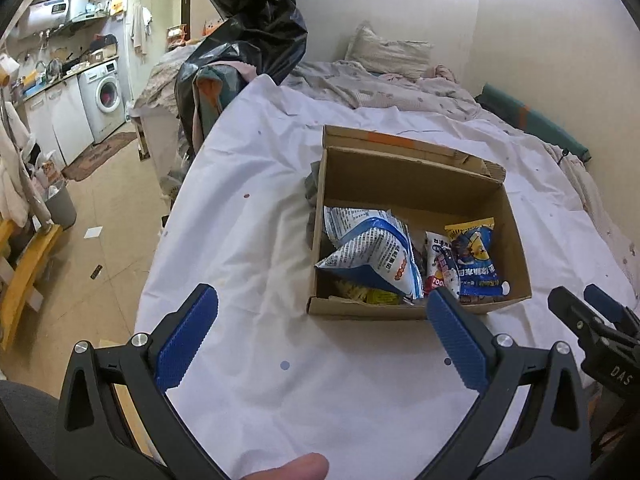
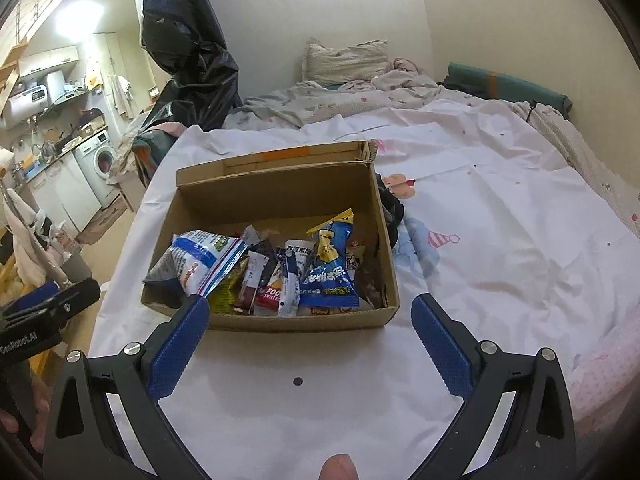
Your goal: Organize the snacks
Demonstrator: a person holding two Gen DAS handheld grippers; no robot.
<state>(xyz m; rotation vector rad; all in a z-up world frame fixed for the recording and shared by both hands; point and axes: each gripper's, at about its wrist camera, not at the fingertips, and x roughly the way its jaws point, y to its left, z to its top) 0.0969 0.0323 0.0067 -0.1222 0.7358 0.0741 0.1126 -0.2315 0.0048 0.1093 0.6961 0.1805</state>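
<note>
The left gripper (image 1: 322, 312) is held low, jaws spread wide and empty, before the cardboard box (image 1: 404, 184) at centre frame. "FOO" is read on a red packet (image 1: 440, 276) inside. The right gripper (image 2: 310, 320) is likewise held wide, empty, before the box.

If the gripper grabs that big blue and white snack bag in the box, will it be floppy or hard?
Probably floppy: the blue and white bag looks creased and bent where it leans in the cardboard box. It looks puffed with air, so likely light for its size. Its shiny film may be a bit slippery in the fingers.
</note>
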